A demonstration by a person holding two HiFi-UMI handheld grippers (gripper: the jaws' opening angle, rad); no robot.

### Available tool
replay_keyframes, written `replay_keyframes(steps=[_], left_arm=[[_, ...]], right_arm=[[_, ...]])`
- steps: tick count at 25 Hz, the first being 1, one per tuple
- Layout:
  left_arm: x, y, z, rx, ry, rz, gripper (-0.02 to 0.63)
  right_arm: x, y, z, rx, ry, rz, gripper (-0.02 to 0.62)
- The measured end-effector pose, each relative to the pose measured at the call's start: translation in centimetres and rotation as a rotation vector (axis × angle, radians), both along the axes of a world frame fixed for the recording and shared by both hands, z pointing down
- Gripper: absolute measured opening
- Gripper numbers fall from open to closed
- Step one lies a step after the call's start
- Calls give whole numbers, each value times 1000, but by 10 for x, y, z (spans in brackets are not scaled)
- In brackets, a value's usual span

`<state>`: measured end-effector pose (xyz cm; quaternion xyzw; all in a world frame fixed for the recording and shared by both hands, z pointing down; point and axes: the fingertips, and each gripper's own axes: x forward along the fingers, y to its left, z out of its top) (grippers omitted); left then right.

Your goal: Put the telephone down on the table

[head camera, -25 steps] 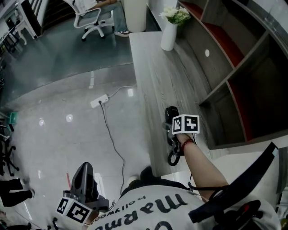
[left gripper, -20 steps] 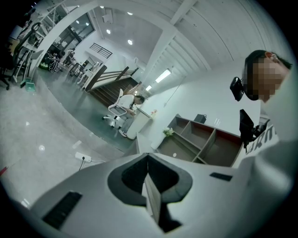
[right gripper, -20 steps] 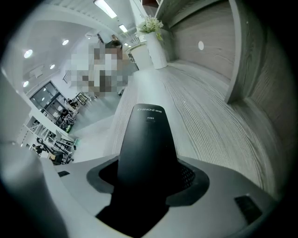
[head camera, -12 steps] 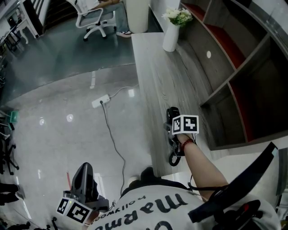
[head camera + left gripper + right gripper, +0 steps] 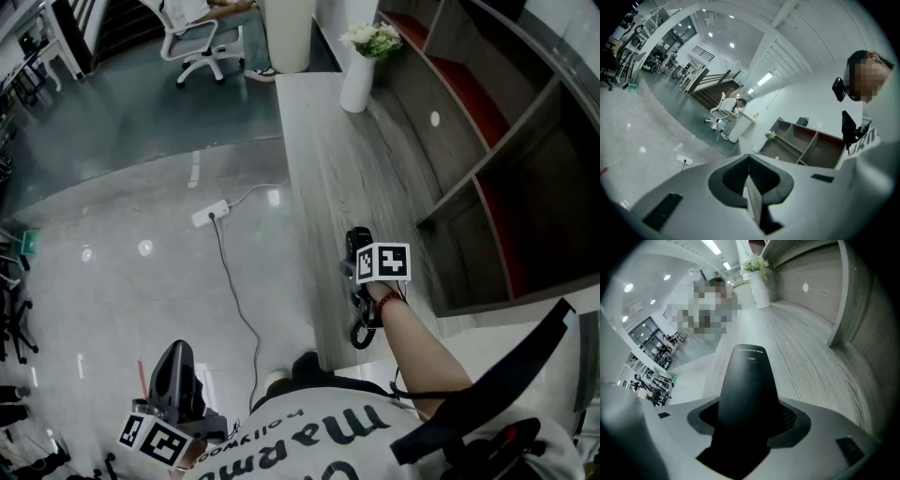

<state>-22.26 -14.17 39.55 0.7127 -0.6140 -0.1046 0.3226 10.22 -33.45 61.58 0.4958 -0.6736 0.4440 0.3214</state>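
Observation:
A black telephone handset point(image 5: 357, 241) is over the near end of the grey wooden table point(image 5: 328, 159), close to its left edge. My right gripper point(image 5: 362, 270) is shut on it and points steeply down. In the right gripper view the handset point(image 5: 749, 380) fills the gap between the jaws and sticks out ahead over the tabletop point(image 5: 806, 357). Whether it touches the wood I cannot tell. A dark loop point(image 5: 361, 332) hangs from its near end. My left gripper point(image 5: 176, 371) hangs low at the left over the floor, its jaws point(image 5: 752, 199) shut and holding nothing.
A white vase with flowers point(image 5: 356, 70) stands at the table's far end. An open shelf unit point(image 5: 487, 141) lines the table's right side. A power strip point(image 5: 208, 213) with its cable lies on the glossy floor. An office chair point(image 5: 192, 37) stands far off.

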Motion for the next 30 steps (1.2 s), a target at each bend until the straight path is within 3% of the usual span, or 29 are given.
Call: replay_keyframes(steps=[20, 26, 30], left_arm=[[-7, 7, -1, 8, 5, -25, 9], [-9, 8, 1, 11, 8, -27, 9], [-10, 8, 1, 13, 9, -32, 9]], right_arm=[[-2, 2, 1, -7, 70, -64, 285], [-4, 4, 6, 29, 174, -136, 287], [-3, 3, 6, 28, 177, -145, 287]])
